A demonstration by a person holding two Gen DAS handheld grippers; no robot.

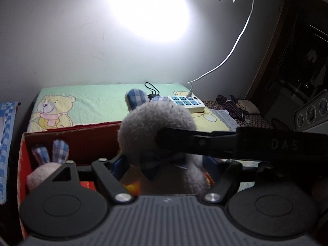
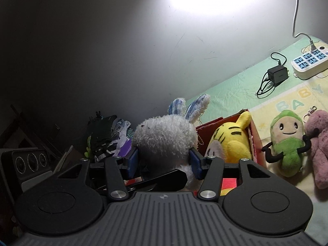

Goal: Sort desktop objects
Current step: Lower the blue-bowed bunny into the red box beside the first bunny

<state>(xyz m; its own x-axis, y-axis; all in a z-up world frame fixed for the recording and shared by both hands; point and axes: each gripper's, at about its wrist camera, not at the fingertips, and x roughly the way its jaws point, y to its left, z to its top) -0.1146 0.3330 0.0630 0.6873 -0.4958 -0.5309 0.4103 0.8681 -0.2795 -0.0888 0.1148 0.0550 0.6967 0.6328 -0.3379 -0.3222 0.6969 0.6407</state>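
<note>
Bedsheet point(image 2: 235, 94) edge: both claws grip rabbit point(image 2: 164, 137).

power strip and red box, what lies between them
In the right wrist view, a black charger with its cable lies on the cloth between the power strip and the red box.

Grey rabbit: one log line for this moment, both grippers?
left gripper: shut on grey rabbit body | right gripper: shut on its head | red box: pink rabbit, yellow tiger inside
</note>
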